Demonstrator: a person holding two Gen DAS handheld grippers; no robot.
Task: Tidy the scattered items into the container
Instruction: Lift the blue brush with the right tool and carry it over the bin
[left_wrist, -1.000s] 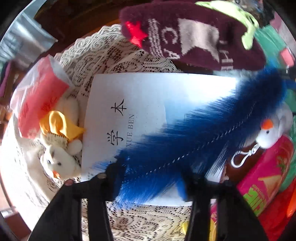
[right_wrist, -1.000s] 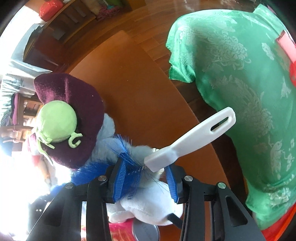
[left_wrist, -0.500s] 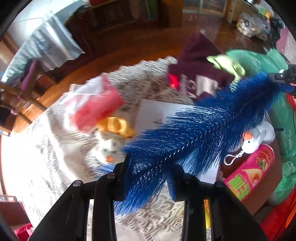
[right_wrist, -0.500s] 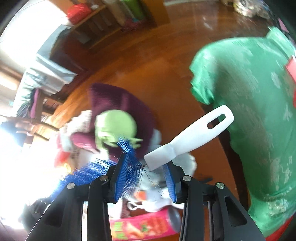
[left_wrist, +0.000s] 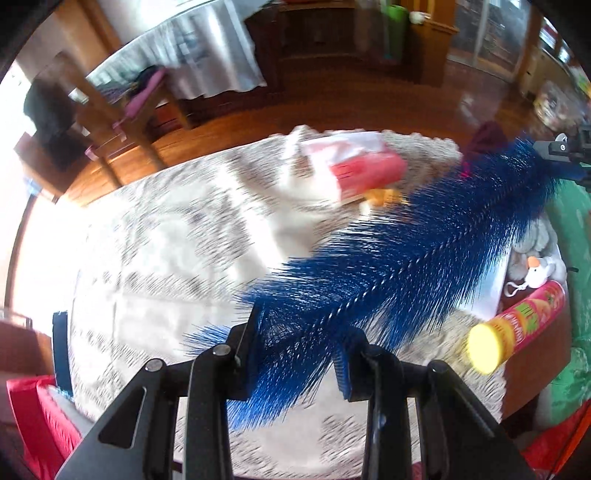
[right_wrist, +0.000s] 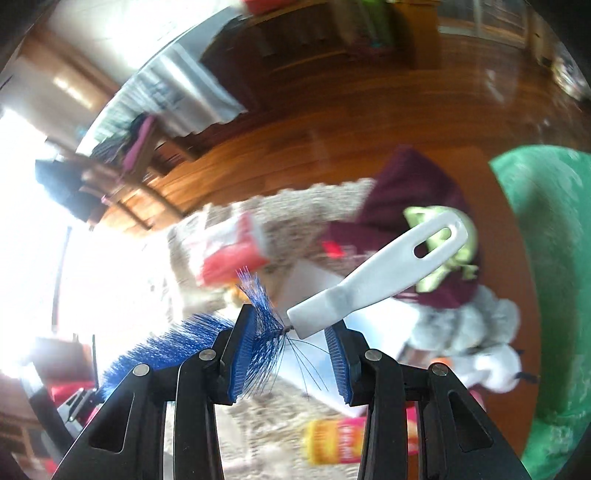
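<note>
A long blue bottle brush (left_wrist: 399, 266) with a white handle (right_wrist: 380, 277) is held in the air above the table by both grippers. My left gripper (left_wrist: 299, 354) is shut on the bristles at the brush's tip end. My right gripper (right_wrist: 288, 354) is shut on the bristles near the handle, which sticks out up and to the right. Below lie a red and white packet (left_wrist: 358, 170), a maroon knit hat (right_wrist: 406, 206), a white plush toy (left_wrist: 535, 269), a white booklet (right_wrist: 314, 291) and a pink snack tube (left_wrist: 517, 325). No container shows.
A lace cloth (left_wrist: 166, 251) covers the round table. Green cloth (right_wrist: 554, 258) lies at the right. Red fabric (left_wrist: 33, 410) sits at the lower left. Chairs and a draped table (left_wrist: 192, 62) stand beyond on the wooden floor.
Both grippers have lifted the brush up and away from the table. The items below now look smaller and farther off, and both views have swung toward the room.
</note>
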